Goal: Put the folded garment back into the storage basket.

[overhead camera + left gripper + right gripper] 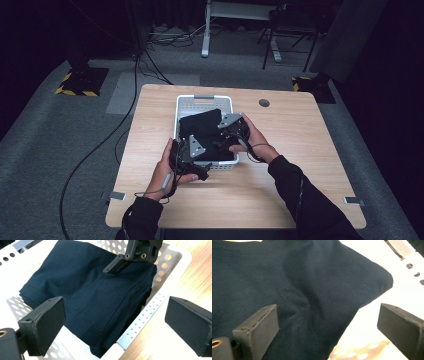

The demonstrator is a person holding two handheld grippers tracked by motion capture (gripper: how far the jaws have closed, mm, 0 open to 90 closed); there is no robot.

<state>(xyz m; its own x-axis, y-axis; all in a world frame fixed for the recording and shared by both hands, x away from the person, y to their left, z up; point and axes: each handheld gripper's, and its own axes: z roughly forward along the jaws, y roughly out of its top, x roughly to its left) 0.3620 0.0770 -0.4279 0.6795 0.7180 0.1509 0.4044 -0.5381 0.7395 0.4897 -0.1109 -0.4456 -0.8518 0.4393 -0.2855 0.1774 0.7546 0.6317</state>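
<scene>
While poised over the folded dark garment [200, 125] in the basket [205, 100], both hand-held grippers agape.

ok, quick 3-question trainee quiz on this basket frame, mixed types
1. True or false: the dark folded garment lies inside the white perforated basket.
2. Which best describes the right claw? A) shut on the garment B) open, above the garment C) shut on the basket rim
3. Fill in: the basket stands on a light ____ table.

Key: 1 true. 2 B: its pads stand wide apart with nothing pressed between them. 3 wooden.
</scene>
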